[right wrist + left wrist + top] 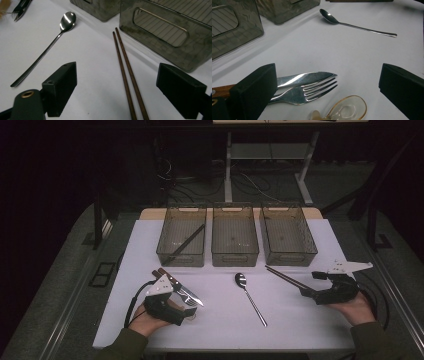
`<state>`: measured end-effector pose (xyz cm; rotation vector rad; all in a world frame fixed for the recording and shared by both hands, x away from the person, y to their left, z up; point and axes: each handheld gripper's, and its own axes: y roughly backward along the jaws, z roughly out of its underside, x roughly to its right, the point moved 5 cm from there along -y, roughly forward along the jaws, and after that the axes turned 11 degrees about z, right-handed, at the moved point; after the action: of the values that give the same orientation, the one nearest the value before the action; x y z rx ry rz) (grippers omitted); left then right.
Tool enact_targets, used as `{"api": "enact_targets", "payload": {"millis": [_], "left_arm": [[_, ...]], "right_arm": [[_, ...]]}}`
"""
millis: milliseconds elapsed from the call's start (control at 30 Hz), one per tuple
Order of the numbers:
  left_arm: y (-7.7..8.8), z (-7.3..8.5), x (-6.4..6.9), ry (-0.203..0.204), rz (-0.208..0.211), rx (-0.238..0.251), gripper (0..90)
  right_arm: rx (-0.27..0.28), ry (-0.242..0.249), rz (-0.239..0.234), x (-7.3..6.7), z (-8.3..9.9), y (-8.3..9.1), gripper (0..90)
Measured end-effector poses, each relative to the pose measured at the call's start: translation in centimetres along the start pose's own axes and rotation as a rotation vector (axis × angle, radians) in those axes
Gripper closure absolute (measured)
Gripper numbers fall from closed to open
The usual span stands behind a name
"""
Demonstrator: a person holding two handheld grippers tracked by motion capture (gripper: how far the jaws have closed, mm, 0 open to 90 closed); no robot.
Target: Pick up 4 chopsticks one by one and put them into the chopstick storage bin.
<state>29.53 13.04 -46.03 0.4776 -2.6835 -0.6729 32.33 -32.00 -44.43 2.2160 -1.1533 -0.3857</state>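
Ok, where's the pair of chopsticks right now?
In the high view the chopsticks lie flat on the table's right side, just before the right-hand bin, running between the open fingers of the right gripper.

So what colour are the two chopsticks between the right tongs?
Dark reddish brown; the chopsticks show best in the right gripper view.

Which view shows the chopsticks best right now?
The right gripper view: the chopsticks lie side by side between the open right gripper. The high view shows them small, before the right bin. The left gripper view catches a sliver at its top edge.
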Motion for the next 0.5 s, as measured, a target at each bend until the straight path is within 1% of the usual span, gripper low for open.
{"api": "enact_targets", "payload": {"millis": [67,100,167,200,267,300,333,367,400,433,500], "left_arm": [[0.0,0.0,0.0,0.001,-0.001,-0.001,0.6],[0.0,0.0,0.0,0.001,-0.001,-0.001,0.6],[-0.1,0.0,0.1,0.001,-0.003,0.003,0.5],[-0.1,0.0,0.0,0.0,-0.004,-0.002,0.5],[-0.1,0.0,0.1,-0.001,-0.005,0.0,0.5],[-0.1,0.0,0.1,-0.001,-0.005,-0.001,0.6],[-0.1,0.0,0.1,0.001,-0.004,0.001,0.6],[-0.1,0.0,0.1,0.0,-0.003,0.002,0.7],[-0.1,0.0,0.1,0.0,-0.003,0.002,0.7],[-0.1,0.0,0.1,-0.003,0.0,0.001,0.7],[-0.1,0.0,0.1,-0.004,0.0,0.0,0.8]], "right_arm": [[-0.005,-0.004,0.003,0.4,0.0,0.0,17.3],[-0.007,-0.008,0.001,0.6,0.1,0.1,19.0],[-0.005,-0.004,0.002,0.8,0.1,0.0,19.6],[-0.01,-0.006,-0.007,1.2,0.2,0.1,24.2],[-0.014,-0.006,-0.005,1.3,0.3,0.1,25.3],[-0.025,-0.012,-0.009,1.8,0.4,0.2,30.5],[-0.025,-0.012,-0.009,1.8,0.4,0.2,30.5],[-0.034,-0.014,-0.011,2.1,0.7,0.2,34.4],[-0.034,-0.014,-0.011,2.1,0.7,0.2,34.4],[-0.052,-0.008,-0.011,2.3,1.1,0.1,38.1],[-0.056,-0.007,-0.008,2.4,1.2,0.1,39.0]]}}
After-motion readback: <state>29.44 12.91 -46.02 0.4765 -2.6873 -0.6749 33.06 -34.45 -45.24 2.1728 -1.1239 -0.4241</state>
